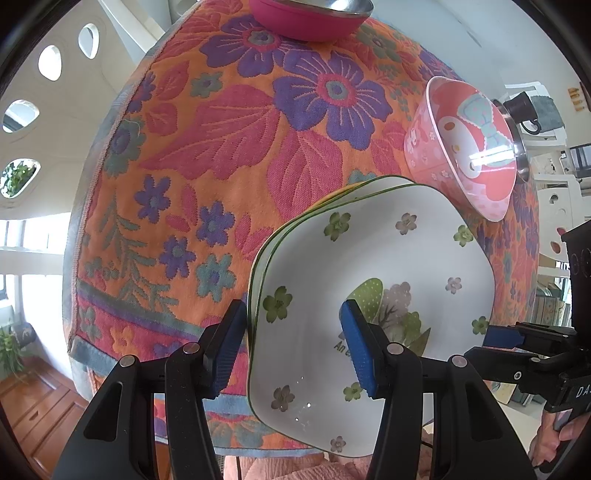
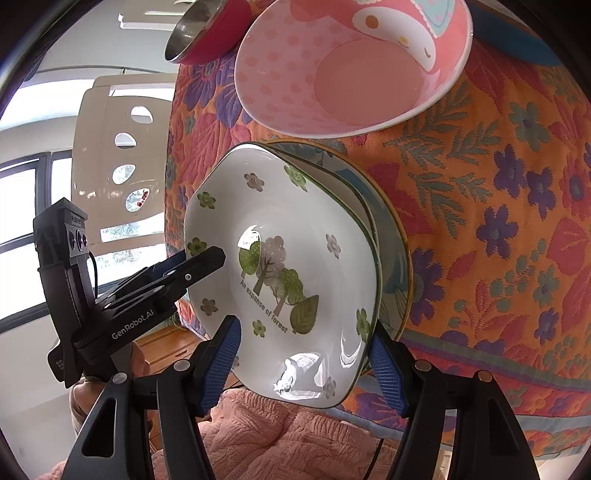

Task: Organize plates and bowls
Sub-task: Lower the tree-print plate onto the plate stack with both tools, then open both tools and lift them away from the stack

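Left hand-held gripper (image 1: pixel 295 347) angled steeply down, clamped on white plate (image 1: pixel 388 258) rim, right hand-held gripper (image 2: pixel 304 363) apart.

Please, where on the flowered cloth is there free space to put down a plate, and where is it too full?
Free: the broad stretch of flowered cloth bordered by the magenta bowl, the stacked floral plates and the cloth's blue hem. Crowded: the near corner, where the plates, the pink cartoon bowl, the left gripper and the right gripper gather.
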{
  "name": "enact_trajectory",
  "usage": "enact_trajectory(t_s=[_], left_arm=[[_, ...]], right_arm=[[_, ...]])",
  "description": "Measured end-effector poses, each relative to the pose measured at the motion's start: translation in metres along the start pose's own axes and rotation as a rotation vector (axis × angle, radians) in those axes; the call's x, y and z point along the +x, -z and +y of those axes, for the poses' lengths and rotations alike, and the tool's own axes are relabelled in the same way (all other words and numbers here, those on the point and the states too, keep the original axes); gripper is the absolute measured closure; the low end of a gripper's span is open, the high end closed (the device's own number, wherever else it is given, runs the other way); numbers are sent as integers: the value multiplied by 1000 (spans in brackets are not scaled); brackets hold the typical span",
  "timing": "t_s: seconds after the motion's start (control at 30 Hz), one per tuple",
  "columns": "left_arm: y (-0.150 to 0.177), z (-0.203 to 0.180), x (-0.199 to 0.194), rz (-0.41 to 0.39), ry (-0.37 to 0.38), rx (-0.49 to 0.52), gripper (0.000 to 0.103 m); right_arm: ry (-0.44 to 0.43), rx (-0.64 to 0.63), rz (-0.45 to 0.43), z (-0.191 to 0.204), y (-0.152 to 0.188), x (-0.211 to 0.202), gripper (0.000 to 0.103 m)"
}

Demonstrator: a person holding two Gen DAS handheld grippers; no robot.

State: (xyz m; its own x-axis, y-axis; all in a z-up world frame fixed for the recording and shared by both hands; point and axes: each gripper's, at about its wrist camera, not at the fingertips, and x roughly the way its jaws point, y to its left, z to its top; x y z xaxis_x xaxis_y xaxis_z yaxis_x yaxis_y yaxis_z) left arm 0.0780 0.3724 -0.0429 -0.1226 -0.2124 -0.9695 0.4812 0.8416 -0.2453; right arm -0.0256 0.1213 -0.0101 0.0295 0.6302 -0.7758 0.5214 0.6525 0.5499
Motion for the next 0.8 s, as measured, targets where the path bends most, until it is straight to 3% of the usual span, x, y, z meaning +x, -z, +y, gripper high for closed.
enact_trajectory(t_s=[0.13,0.23,0.8], left_arm=[[2,1,-1,-2,-1,-3,53],[1,0,-1,-3,-5,-5,53],[-4,2,-17,-3,-3,-63,51]], right_arm=[[31,1,-9,-1,0,-3,36],[0,8,-12,-4,1,-5,36],[7,17,-31,-13,2,-14,36]])
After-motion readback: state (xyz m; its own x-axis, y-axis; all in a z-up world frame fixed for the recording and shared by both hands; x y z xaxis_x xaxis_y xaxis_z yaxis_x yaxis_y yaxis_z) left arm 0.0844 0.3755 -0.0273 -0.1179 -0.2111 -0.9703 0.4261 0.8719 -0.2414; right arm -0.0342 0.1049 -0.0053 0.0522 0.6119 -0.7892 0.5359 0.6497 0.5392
